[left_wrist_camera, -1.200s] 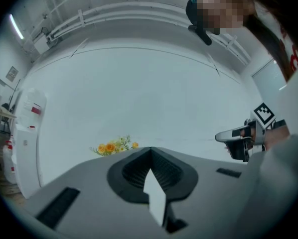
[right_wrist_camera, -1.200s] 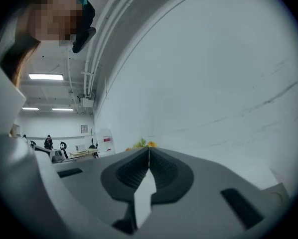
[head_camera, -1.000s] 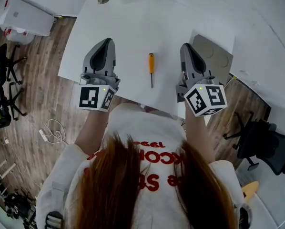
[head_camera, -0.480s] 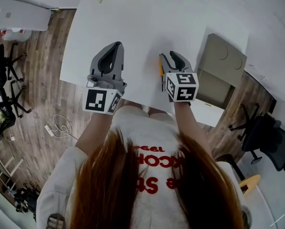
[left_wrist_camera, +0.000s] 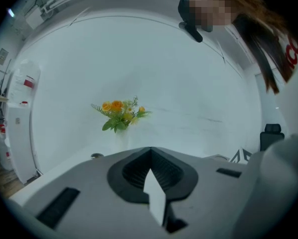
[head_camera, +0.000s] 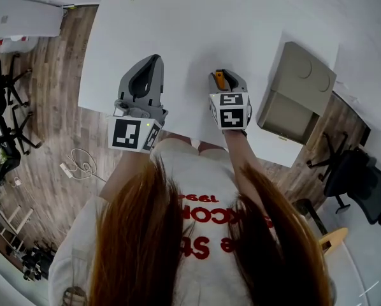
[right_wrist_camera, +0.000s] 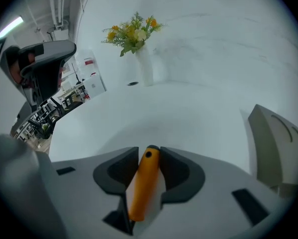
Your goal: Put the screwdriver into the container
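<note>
The right gripper (head_camera: 221, 74) points down at the white table (head_camera: 197, 24). Its jaws have just been opening. They stand apart, one on each side of the screwdriver (head_camera: 220, 80). In the right gripper view the orange handle (right_wrist_camera: 143, 188) lies in the gap between the jaws, very close to both, and its end points to 12 o'clock. I can't see the metal part of the screwdriver.

The container (head_camera: 297, 91) is a tan box on the table. It sits at 3 o'clock from the right gripper, near it but not touching. The screwdriver is not in it yet.

The left gripper (head_camera: 153, 60) is at 9 o'clock from the right one. Its jaws are closed with nothing in them.

A bunch of yellow and orange flowers (right_wrist_camera: 133, 31) stands at the far edge of the table, at 12 o'clock.
</note>
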Action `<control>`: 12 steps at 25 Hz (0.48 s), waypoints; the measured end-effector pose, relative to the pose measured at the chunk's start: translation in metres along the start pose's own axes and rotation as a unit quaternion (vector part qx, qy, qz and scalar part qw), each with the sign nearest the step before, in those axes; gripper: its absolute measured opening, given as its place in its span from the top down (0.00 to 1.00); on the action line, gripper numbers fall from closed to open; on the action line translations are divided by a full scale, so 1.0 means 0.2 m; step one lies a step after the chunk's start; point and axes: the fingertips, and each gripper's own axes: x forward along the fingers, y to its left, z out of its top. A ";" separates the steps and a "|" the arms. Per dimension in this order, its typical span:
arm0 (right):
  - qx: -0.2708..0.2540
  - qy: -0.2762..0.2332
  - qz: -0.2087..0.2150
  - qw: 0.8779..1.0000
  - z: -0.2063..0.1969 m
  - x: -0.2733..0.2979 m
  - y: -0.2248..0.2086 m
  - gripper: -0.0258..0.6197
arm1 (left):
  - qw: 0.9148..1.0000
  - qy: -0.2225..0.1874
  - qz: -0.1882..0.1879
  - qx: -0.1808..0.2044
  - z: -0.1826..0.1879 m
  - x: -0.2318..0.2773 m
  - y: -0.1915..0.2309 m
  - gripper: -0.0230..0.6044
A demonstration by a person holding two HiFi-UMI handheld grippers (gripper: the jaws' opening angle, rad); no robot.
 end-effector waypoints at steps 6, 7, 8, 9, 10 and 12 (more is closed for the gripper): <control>0.038 -0.046 0.040 0.997 0.09 -0.06 -0.01 0.77 | 1.000 -0.009 0.006 0.002 0.04 0.00 0.02 0.96; 0.040 -0.064 0.047 0.996 0.13 -0.09 -0.02 0.77 | 1.000 -0.012 0.007 0.002 0.05 0.00 0.02 0.96; 0.043 -0.082 0.054 0.994 0.18 -0.13 -0.02 0.78 | 1.000 -0.016 0.008 0.003 0.07 0.00 0.02 0.96; 0.046 -0.101 0.060 0.992 0.23 -0.16 -0.03 0.78 | 1.000 -0.020 0.009 0.004 0.09 0.00 0.01 0.96; 0.047 -0.120 0.066 0.989 0.28 -0.20 -0.03 0.78 | 1.000 -0.024 0.009 0.005 0.11 0.00 0.01 0.96; 0.046 -0.159 0.073 0.983 0.39 -0.29 -0.04 0.78 | 0.999 -0.034 0.009 0.010 0.15 0.00 0.00 0.96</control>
